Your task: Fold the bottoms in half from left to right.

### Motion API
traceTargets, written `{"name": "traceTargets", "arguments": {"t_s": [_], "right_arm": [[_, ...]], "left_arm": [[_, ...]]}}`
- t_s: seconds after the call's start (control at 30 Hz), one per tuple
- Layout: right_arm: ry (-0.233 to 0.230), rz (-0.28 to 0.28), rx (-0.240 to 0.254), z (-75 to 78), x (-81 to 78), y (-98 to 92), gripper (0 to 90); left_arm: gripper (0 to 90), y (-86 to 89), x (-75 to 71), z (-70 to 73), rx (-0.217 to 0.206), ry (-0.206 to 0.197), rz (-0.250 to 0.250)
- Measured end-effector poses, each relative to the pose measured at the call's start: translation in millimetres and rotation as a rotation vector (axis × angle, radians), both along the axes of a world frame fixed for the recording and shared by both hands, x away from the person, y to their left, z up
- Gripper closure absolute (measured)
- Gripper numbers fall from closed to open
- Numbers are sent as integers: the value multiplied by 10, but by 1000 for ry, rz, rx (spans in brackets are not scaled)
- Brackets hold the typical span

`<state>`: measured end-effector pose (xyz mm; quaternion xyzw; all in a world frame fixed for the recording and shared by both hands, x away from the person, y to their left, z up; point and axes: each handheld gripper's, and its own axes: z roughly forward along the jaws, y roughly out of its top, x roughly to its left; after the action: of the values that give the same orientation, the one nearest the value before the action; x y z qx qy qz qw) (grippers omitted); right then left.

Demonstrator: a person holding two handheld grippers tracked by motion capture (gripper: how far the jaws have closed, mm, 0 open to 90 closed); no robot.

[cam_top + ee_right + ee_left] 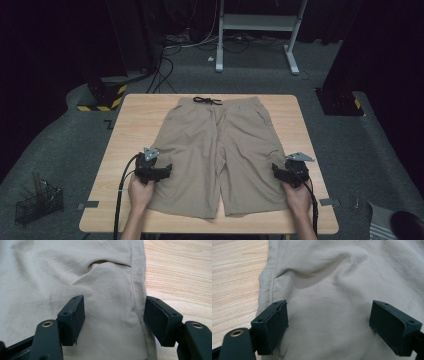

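Observation:
A pair of khaki shorts [220,150] lies flat on the wooden table [125,125], waistband and black drawstring [206,101] at the far side. My left gripper [159,169] rests at the outer edge of the left leg, jaws open over the fabric [332,290], with nothing pinched between them. My right gripper [280,171] sits at the outer edge of the right leg, also open, straddling the side seam [133,290]. In both gripper views the pads stand apart above the cloth.
The table's bare wood shows on both sides of the shorts [180,270] [234,277]. A wire basket [37,202] stands on the floor at lower left. A white desk frame [257,30] and cables lie beyond the table.

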<state>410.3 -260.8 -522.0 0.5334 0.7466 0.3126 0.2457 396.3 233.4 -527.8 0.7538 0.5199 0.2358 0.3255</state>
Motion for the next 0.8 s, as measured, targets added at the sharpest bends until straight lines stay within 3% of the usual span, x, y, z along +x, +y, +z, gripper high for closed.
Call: {"name": "traceTargets", "arguments": {"t_s": [0.57,0.8], "right_arm": [[3,2,3,1,1,-1,331],[2,0,1,0,-2,2,331]], "left_arm": [[130,-7,3,-1,2,5,12],[130,-50,-33,-1,1,6,-47]]}}
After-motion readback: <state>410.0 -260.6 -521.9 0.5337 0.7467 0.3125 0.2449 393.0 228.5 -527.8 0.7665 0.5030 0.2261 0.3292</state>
